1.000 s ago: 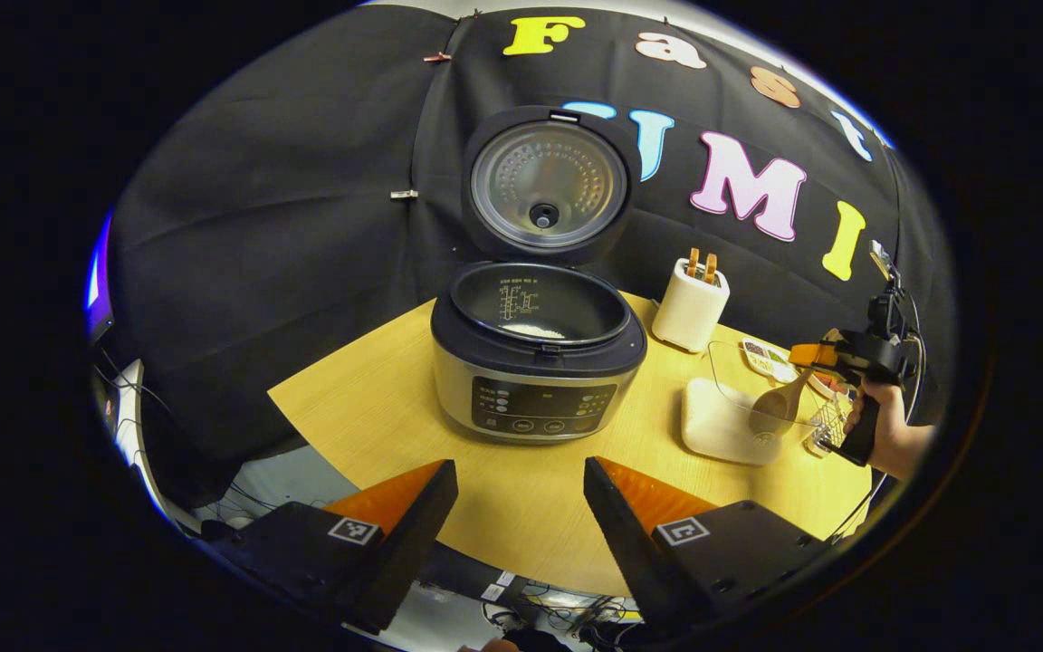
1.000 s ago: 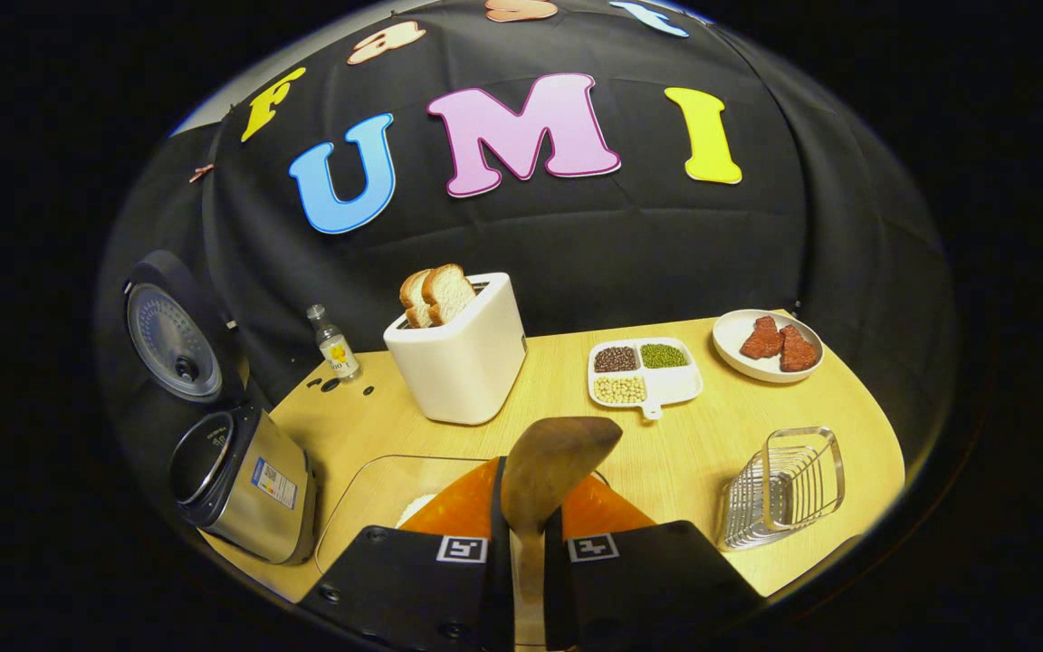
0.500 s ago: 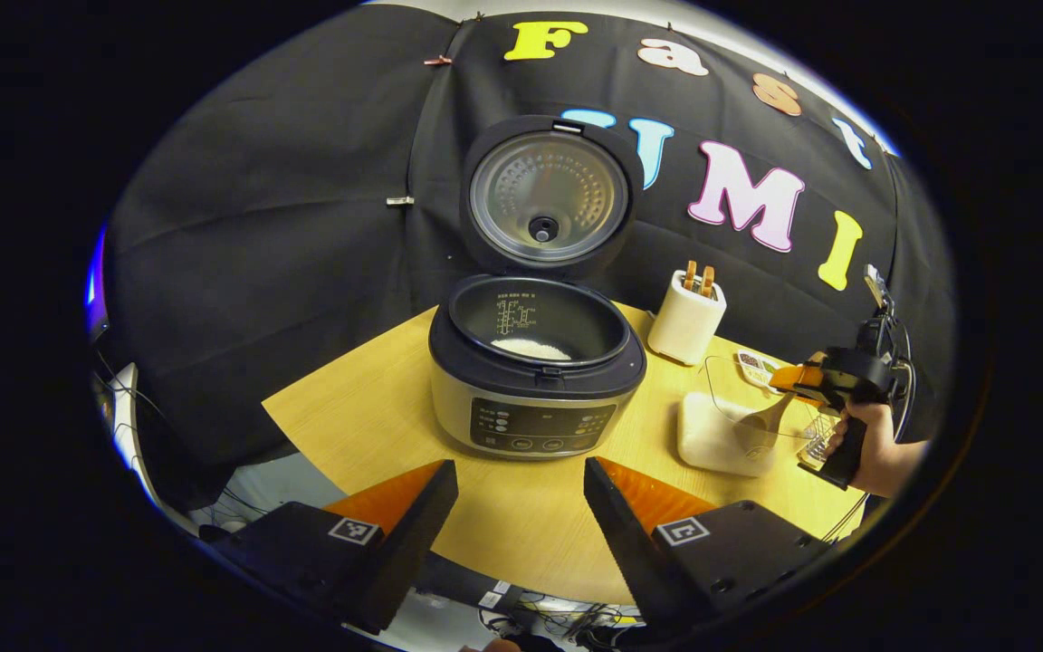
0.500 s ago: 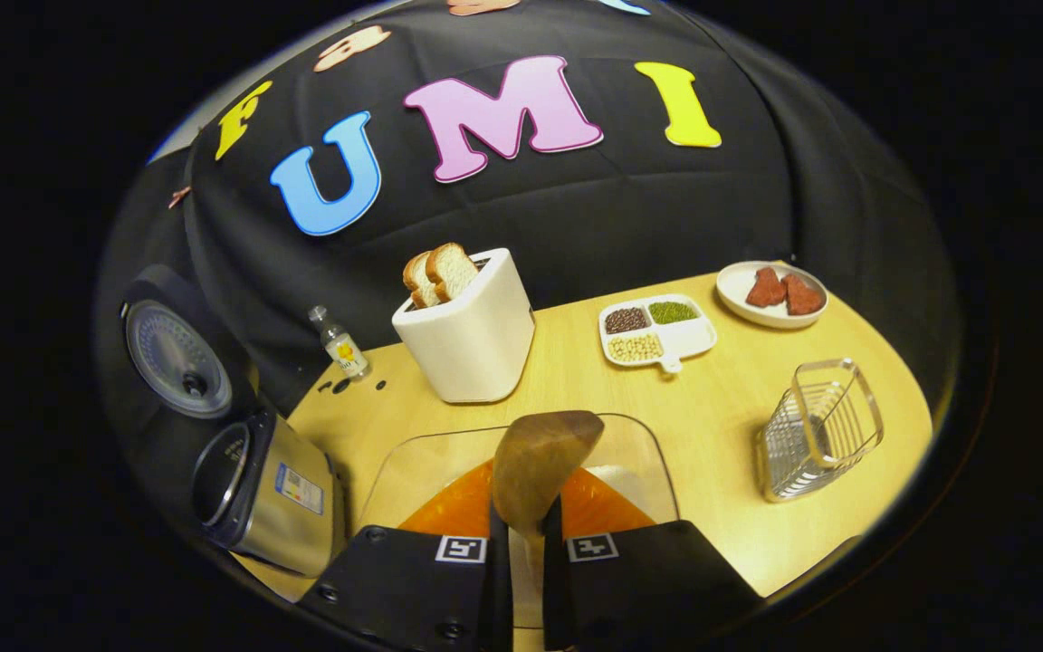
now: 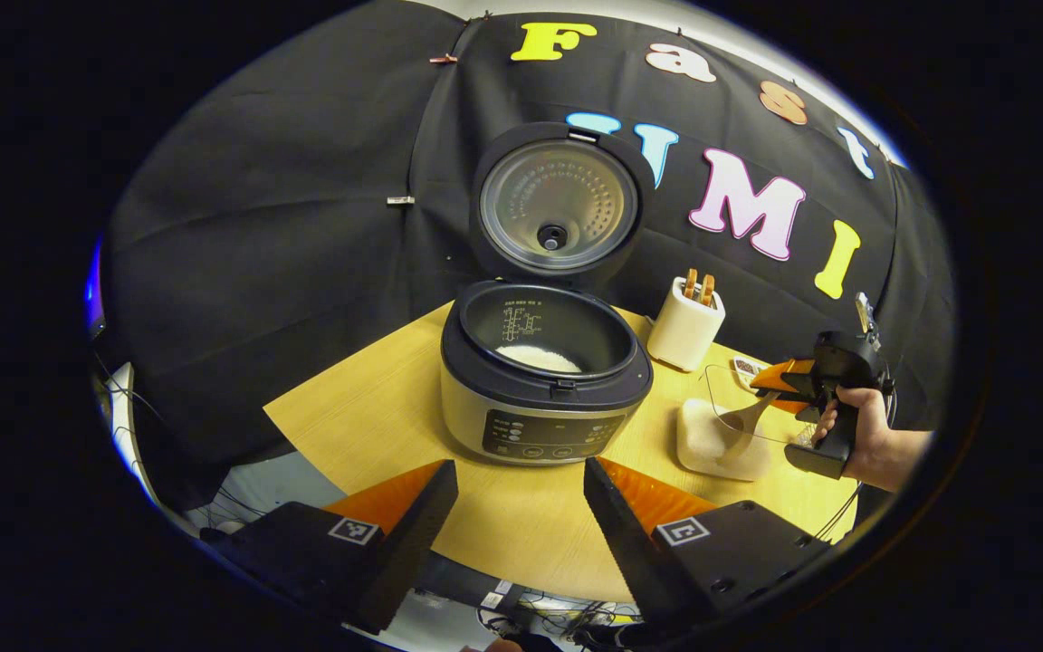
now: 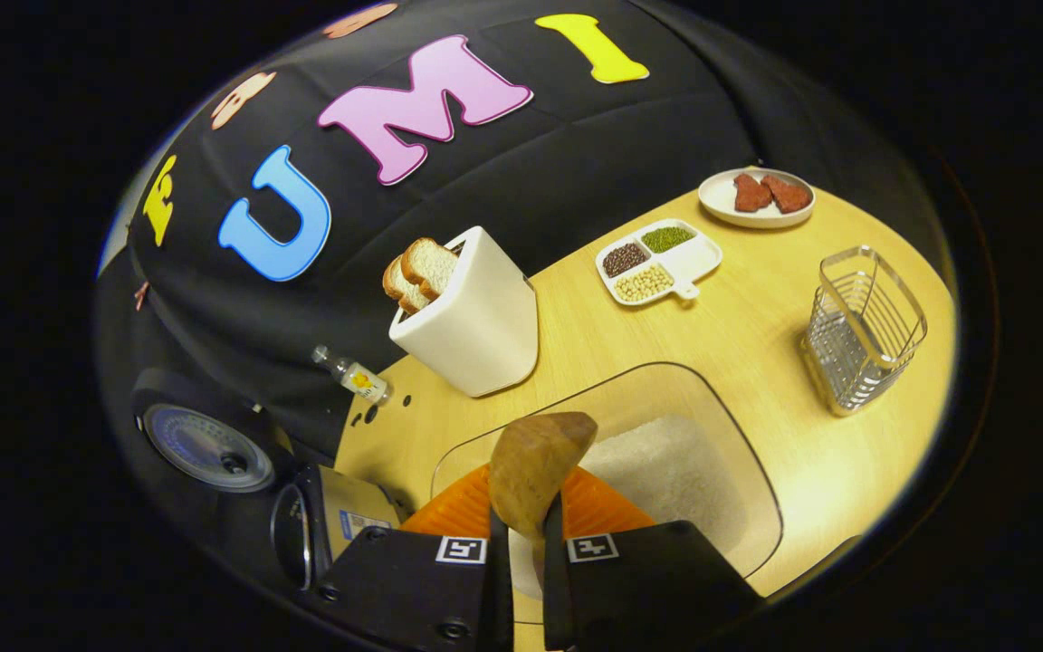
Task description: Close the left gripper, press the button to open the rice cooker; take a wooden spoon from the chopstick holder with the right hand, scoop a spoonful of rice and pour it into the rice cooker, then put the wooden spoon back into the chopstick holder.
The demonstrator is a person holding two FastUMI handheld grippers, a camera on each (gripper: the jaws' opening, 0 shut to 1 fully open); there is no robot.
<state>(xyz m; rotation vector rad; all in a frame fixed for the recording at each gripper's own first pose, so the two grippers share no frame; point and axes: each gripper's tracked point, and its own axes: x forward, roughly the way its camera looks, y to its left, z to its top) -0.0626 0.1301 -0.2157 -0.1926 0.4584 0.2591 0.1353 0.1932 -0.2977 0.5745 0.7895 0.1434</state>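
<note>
At the bottom of the right gripper view, the right gripper (image 6: pixel 521 580) is clamped on the handle of the wooden spoon (image 6: pixel 538 466), both fingers pressing it from either side, with the spoon's bowl rising just ahead of them. Its bowl hangs over the clear rice container (image 6: pixel 666 471), which holds a bed of white rice; whether the spoon touches the rice cannot be told. From the left gripper view, the same gripper (image 5: pixel 779 385) sits far to the right, held by a hand (image 5: pixel 861 435) wrapped around its grip, the spoon (image 5: pixel 739 417) angled down into the container (image 5: pixel 721 430).

Nearer the camera in that view, the left gripper (image 5: pixel 521 507) is released, its 2 fingers spread wide apart with nothing between them, held above the near edge of the wooden table (image 5: pixel 368 407). Straight ahead of it stands the rice cooker (image 5: pixel 544 380), lid raised upright, with a little rice in the bottom of its inner pot.

Beyond the container in the right gripper view, a white toaster (image 6: pixel 476 321) holds 2 slices of bread. A small bottle (image 6: pixel 351 373) lies beside it toward the cooker (image 6: pixel 304 525). Farther back are a divided dish (image 6: pixel 657 258) with 3 kinds of beans and a plate (image 6: pixel 757 197) carrying 2 reddish pieces. The wire chopstick holder (image 6: pixel 861 326) stands to the right, well apart from the container. Black cloth forms the wall behind the table.
</note>
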